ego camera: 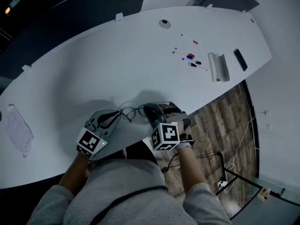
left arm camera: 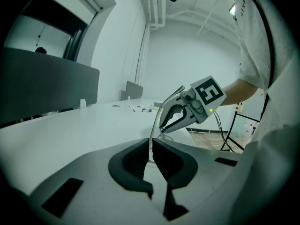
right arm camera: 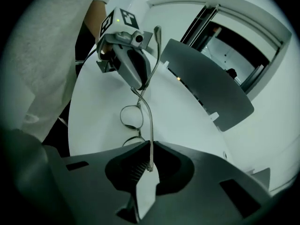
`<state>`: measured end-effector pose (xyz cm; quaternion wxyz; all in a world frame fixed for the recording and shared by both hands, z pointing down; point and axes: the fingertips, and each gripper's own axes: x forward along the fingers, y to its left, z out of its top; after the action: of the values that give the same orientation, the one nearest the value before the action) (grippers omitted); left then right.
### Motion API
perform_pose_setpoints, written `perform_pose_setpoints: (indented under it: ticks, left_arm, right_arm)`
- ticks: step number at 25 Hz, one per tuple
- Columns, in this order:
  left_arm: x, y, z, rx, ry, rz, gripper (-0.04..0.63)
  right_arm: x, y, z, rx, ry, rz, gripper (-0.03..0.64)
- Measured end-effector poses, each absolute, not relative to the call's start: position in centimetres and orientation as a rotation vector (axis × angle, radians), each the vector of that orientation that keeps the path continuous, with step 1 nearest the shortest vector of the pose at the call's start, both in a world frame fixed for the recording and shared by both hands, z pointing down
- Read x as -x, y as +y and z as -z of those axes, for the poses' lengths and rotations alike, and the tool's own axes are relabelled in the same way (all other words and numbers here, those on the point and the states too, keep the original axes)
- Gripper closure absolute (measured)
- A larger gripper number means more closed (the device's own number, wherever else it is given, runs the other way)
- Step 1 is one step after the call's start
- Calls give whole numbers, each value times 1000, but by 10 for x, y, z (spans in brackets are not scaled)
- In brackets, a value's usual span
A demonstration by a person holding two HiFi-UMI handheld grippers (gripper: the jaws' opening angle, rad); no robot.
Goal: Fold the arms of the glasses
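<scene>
Right gripper view: the fingers of the right gripper point(right arm camera: 151, 146) are pinched narrow on the tip of one thin metal arm of the glasses point(right arm camera: 131, 117). The arm runs straight away from the pads to the round lenses, which hang over the white counter point(right arm camera: 187, 121). Beyond the lenses, the left gripper point(right arm camera: 138, 84) meets the far side of the frame, and the other arm sticks up past its fingers.

Left gripper view gives the same picture from the other end. Its own fingers are closed to a slit on a thin piece of the frame that stands up between the pads, and the right gripper sits just beyond.

Head view puts the glasses between the two grippers at the near edge of the counter, close to the person's grey sleeves. Whether the lenses touch the surface cannot be told. Farther out lie a sheet of paper point(ego camera: 18, 131) at the left, and several markers point(ego camera: 190, 56) and a white tray point(ego camera: 219, 67) well away on the far right.
</scene>
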<state>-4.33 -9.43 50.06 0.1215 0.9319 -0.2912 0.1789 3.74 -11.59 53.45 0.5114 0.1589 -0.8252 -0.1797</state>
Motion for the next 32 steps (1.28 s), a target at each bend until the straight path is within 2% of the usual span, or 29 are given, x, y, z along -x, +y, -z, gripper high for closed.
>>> perform_pose_setpoints:
  ticks: [16,32]
  left_arm:
    - [51,-86,-500,-2652,-900,-486,560]
    - [49,-90,-508,-2668,-953,-630,560]
  right_arm:
    - [-21,-108,-551,-167,-1755,710,581]
    - [-8,-100,-542,-271,-1950,631,581]
